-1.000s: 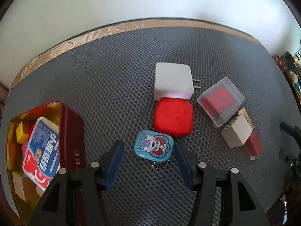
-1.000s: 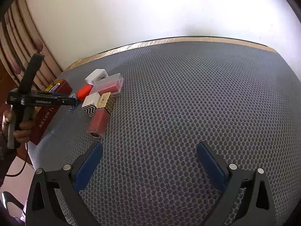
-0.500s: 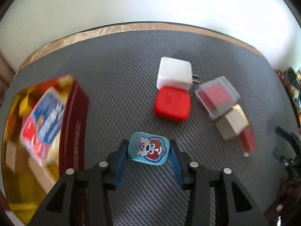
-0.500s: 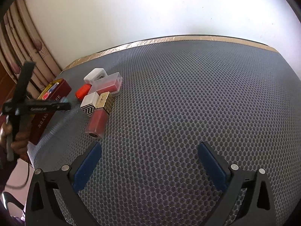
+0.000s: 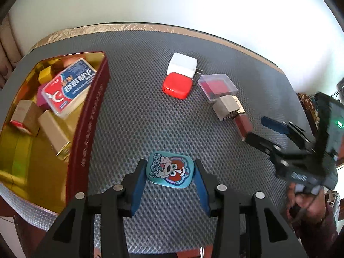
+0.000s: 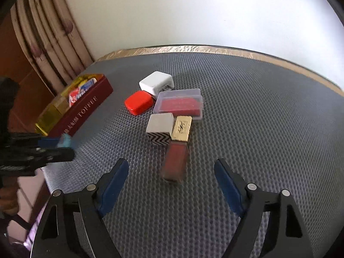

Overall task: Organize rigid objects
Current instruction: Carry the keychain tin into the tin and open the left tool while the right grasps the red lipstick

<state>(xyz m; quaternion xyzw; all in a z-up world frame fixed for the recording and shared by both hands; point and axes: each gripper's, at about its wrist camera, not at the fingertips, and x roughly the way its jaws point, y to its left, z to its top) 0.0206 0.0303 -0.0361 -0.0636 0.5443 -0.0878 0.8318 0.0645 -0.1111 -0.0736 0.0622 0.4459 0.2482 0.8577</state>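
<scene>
Grey mat [image 5: 133,116], left hand-held gripper [image 5: 171,173] clamping teal tin [image 5: 169,169], right hand-held gripper [image 6: 172,180] spread wide.

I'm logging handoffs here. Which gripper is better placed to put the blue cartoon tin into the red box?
Left. The left gripper is shut on the blue cartoon tin, with the red box just beside it. The right gripper is open, empty, facing the lipstick.

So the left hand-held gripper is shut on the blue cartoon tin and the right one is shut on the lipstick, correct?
Not quite. The left hand-held gripper does hold the blue cartoon tin, but the right wrist view shows the right hand-held gripper open, its jaws wide apart and clear of the lipstick.
</scene>
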